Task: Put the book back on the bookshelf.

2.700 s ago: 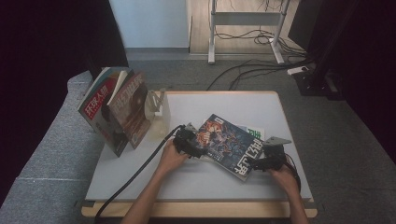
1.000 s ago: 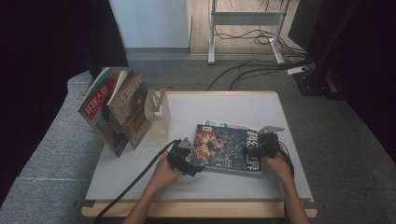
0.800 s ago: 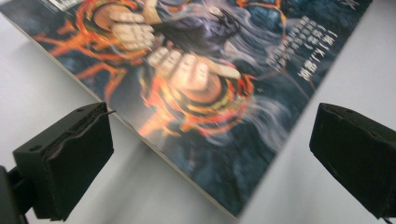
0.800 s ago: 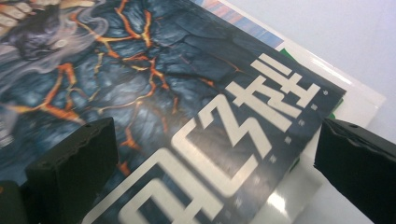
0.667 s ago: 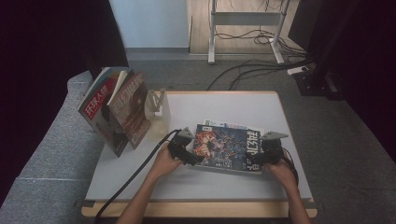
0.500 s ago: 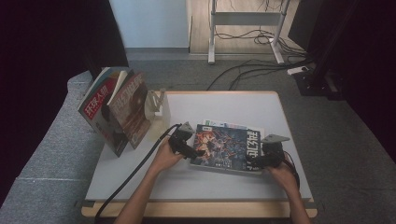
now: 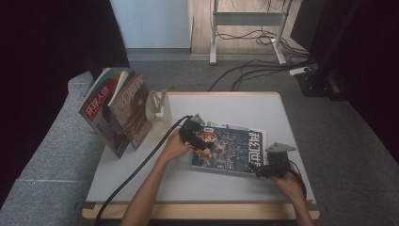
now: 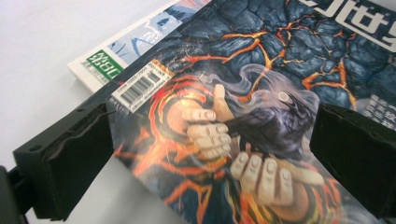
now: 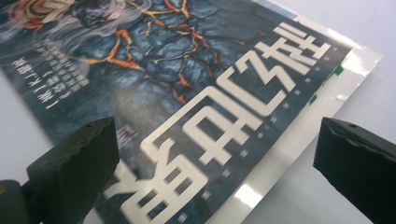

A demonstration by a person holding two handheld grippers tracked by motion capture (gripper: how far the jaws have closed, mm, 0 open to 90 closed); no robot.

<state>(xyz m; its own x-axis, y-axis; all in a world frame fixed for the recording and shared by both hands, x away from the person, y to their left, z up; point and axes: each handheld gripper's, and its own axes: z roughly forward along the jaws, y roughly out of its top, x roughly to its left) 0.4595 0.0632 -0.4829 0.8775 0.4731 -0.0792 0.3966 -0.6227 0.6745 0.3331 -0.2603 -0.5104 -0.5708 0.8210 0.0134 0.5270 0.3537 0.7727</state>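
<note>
Magazine (image 7: 229,149) squared flat since earlier, both tools released, left tool (image 8: 210,154) view reveals barcode (image 8: 138,87), right tool (image 9: 215,177) over title.

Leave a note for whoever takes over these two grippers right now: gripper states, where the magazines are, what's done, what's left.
Left gripper: open, jaws astride the top magazine's barcode corner.
Right gripper: open at the title corner, nothing held.
Top magazine lies flat on a lower magazine that peeks out beyond it, both on the table.
More magazines lean at the table's left.
Done: pile laid down. Left, probably: square it up.
</note>
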